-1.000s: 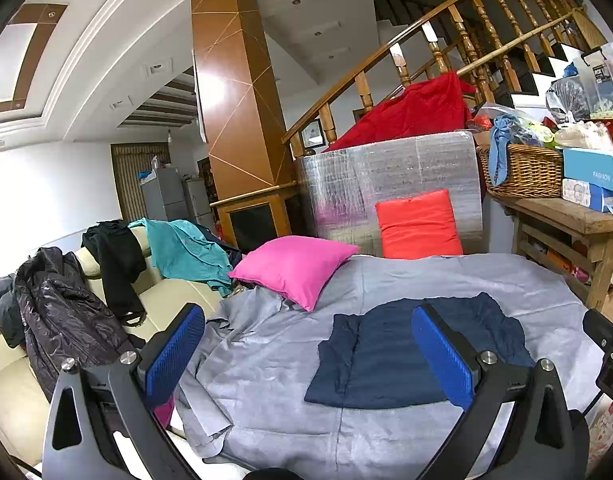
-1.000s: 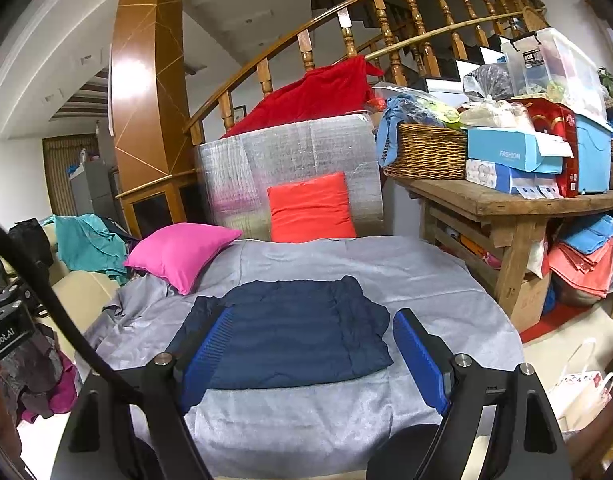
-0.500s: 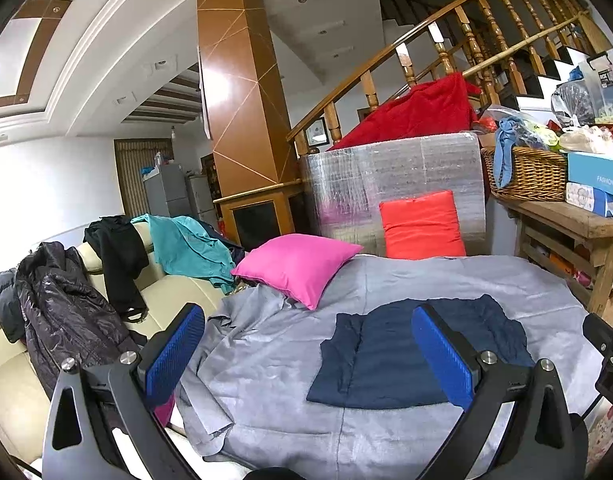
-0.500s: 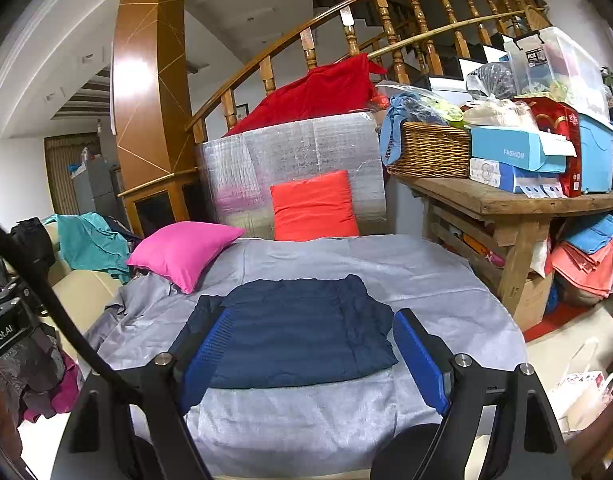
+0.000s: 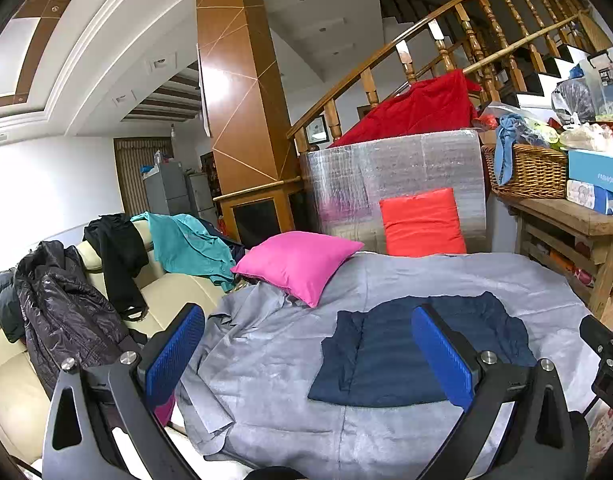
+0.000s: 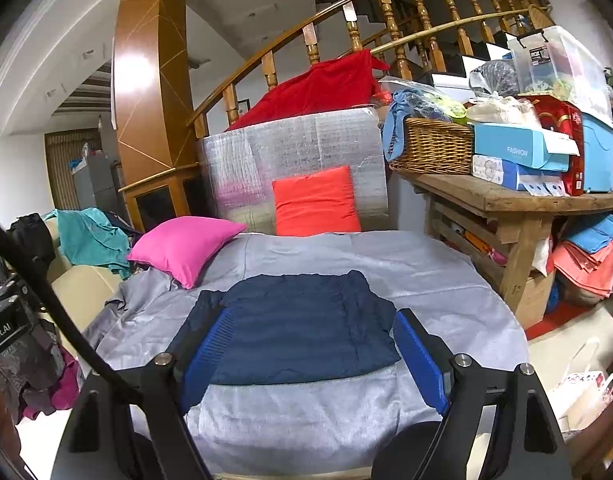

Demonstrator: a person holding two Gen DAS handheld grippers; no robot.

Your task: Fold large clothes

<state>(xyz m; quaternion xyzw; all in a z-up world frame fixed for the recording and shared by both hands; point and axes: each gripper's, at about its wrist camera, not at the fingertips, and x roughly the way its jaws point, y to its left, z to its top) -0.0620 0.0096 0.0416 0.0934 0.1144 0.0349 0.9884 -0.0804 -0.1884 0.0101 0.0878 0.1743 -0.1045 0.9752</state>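
From my left gripper (image 5: 308, 350) I see the cream sofa (image 5: 174, 292) with a black puffer jacket (image 5: 62, 312), a black garment (image 5: 118, 256) and a teal shirt (image 5: 186, 246) thrown over it; my right gripper's (image 6: 312, 354) view catches only a strip of that side. That right view instead shows the wooden side table (image 6: 518, 198) in full, with its wicker basket (image 6: 434, 146), the blue boxes (image 6: 518, 156) and a stack of folded coral and blue cloth (image 6: 590, 256) underneath.

The navy garment (image 6: 302, 332) lies folded into a rough rectangle on the grey sheet (image 6: 426, 280) covering the surface, nearer to me than the pink cushion (image 6: 182, 244) and the orange cushion (image 6: 314, 200). Its near edge is partly hidden behind my right fingers (image 6: 420, 356), and in the left view my right-hand finger covers part of it, so I cannot tell how neat the fold is there. The far left of the right view is blocked by a black cable (image 6: 46, 300).

Both sets of jaws are spread wide apart, holding nothing and touching nothing; the garment sits beyond them.
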